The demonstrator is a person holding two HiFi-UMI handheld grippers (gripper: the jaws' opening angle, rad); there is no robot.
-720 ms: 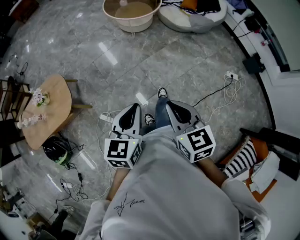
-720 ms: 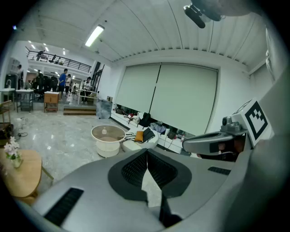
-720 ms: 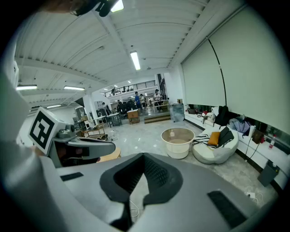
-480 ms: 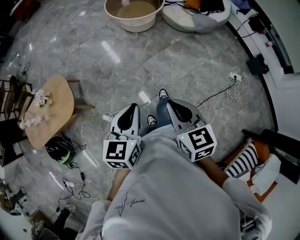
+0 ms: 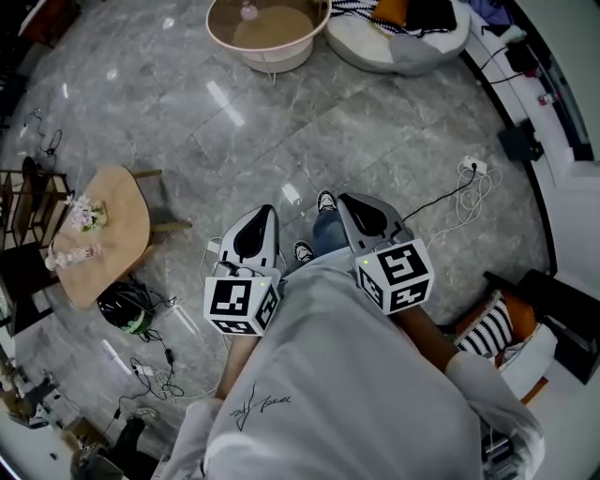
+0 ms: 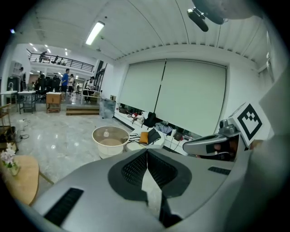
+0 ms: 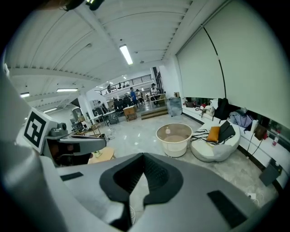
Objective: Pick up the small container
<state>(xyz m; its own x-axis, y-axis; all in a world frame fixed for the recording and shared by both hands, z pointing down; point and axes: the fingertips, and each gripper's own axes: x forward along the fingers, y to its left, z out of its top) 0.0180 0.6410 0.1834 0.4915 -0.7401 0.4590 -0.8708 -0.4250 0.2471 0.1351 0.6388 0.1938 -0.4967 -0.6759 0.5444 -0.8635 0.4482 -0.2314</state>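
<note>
fingers (image 6: 132,170) of my left gripper (image 6: 146,155) are pressed together at the tips with nothing between them, and the fingers (image 7: 159,174) of my right gripper (image 7: 143,157) are closed the same way, also empty. i hold both grippers close to my body, side by side and a little apart, tilted down toward the grey stone floor (image 5: 375,122); my shoes (image 5: 324,199) show between them. the small container (image 5: 248,11), a pale bottle-like thing, sits inside the round white tub (image 5: 272,58) at the far side of the room, well apart from both grippers. in the left gripper view it lies ahead and left of the fingers, in the right gripper view ahead and slightly right. just right of the tub lies a pale floor cushion (image 5: 394,52) with an orange pillow (image 5: 392,11) on it. at the left, nearer me, stands a small wooden tabletop (image 5: 117,225) carrying a little bunch of flowers (image 5: 84,214). a dark helmet-like thing (image 5: 127,305) and loose cables (image 5: 155,366) lie on the floor beside it. a white power strip (image 5: 473,167) lies off to the right.
</note>
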